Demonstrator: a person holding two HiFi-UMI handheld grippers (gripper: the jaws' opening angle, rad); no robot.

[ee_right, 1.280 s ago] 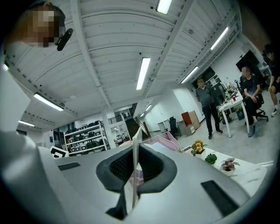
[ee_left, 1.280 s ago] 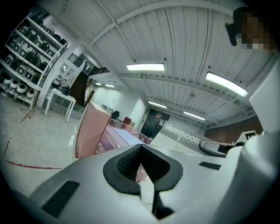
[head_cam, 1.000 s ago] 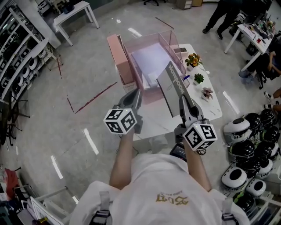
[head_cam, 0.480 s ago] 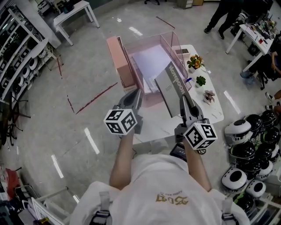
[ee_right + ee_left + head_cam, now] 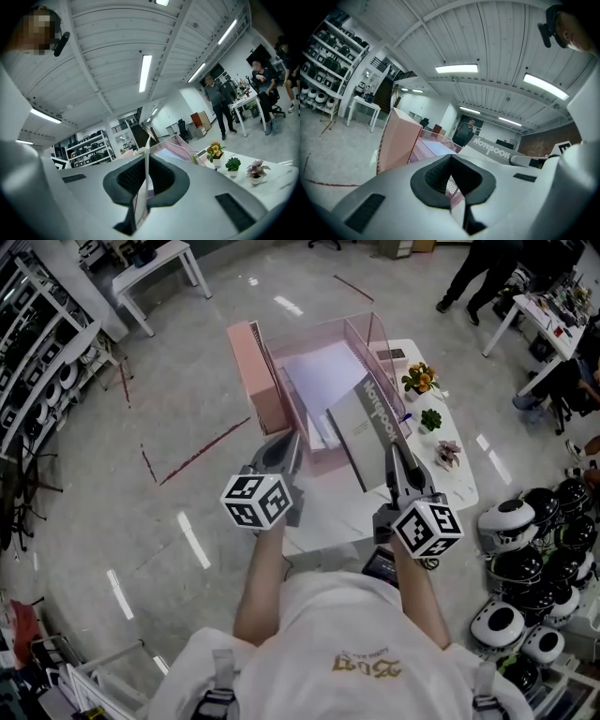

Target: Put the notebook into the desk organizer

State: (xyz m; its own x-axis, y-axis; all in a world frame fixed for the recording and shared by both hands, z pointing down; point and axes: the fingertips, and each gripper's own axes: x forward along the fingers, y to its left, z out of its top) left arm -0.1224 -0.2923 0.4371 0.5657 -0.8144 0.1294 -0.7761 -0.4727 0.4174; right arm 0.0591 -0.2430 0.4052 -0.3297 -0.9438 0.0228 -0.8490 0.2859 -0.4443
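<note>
Gripping the notebook (image 5: 364,427) by its near edge, the right claw (image 5: 390,450) sits just short of the desk organizer (image 5: 362,337) on its right side. The claw is clamped tight on the thin edge, which the right gripper view shows running upright between the pads (image 5: 146,180). The left claw (image 5: 289,441) hangs level with it, short of the organizer's near left corner. Its pads are together with nothing between them (image 5: 452,183), and pink mesh shows beyond.

The grey notebook, lettered along its upper face, slants up and away from the claw. Its far end is over the organizer's near right part, but whether it touches the mesh cannot be told. Under both claws, the white surface (image 5: 345,509) carries the organizer at its far left end.

White sheets (image 5: 323,369) lie inside the organizer. A pink box (image 5: 253,371) stands upright against the organizer's left wall. To the organizer's right, three small potted plants (image 5: 419,377) stand in a row along the surface's edge.

Well to the right of the organizer and nearer the person, black-and-white helmets (image 5: 525,540) crowd the floor. Beyond the organizer on the right, people (image 5: 487,268) stand by a table. Beyond it on the left is a white table (image 5: 155,266).
</note>
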